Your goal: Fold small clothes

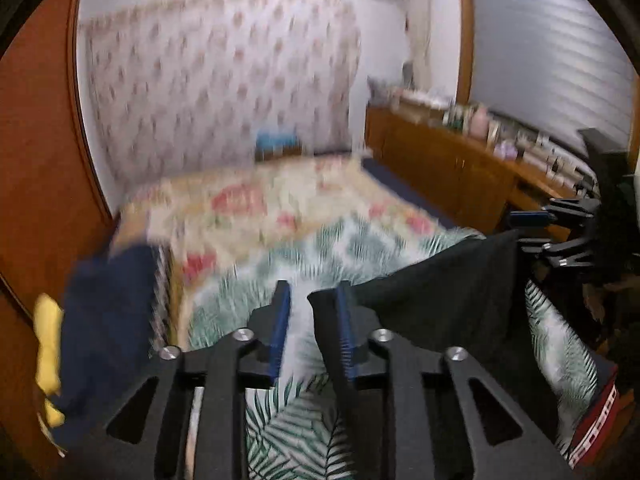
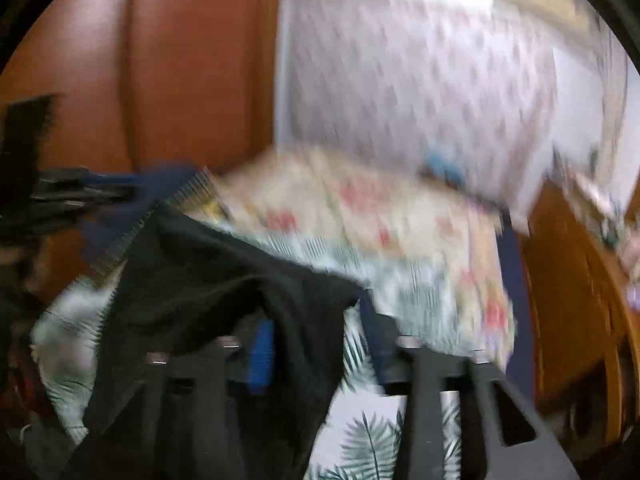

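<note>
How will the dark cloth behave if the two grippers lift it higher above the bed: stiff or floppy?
Probably floppy: the dark cloth sags between the left gripper and the right gripper, and drapes over the fingers. It looks thin and light, so it should follow easily. A corner seems to hang on only one finger, so it may slip off.
</note>
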